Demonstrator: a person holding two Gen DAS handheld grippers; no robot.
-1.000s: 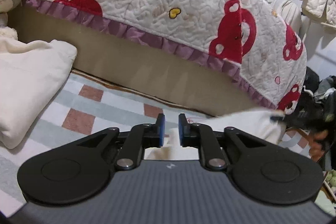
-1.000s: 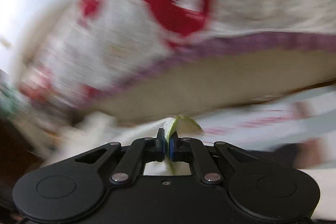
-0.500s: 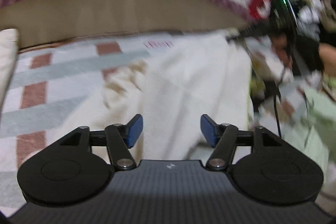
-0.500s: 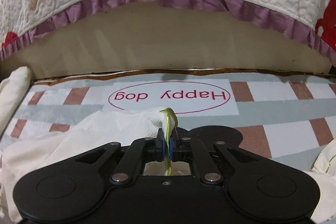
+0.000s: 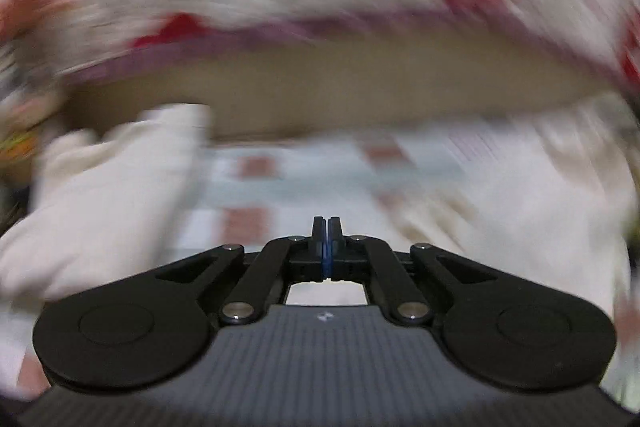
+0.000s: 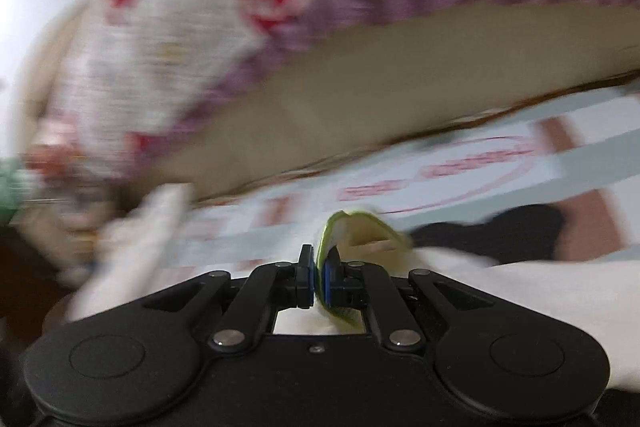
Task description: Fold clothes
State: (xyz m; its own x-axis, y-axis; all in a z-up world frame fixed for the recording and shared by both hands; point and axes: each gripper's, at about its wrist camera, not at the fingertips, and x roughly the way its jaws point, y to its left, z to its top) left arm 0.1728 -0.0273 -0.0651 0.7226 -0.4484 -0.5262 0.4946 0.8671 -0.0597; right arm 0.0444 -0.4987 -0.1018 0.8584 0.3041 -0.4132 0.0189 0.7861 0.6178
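The right black two-finger gripper (image 6: pixel 317 277) is pinching the green-trimmed edge (image 6: pixel 360 223) of a cream-white soft cloth garment (image 6: pixel 520 291), probably so that this edge can be carried over for a fold. The garment is lying on the checked mat with red-brown squares (image 6: pixel 480 163), beside the beige bed base (image 6: pixel 380 87). The left black two-finger gripper (image 5: pixel 326 247) is showing its blue pads pressed together with nothing visible between them, and it is hanging above the mat. Both views are blurred.

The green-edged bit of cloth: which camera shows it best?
The right wrist view: the green-edged cloth is pinched in the right claw. The left wrist view shows only blurred cream fabric, with no green visible.
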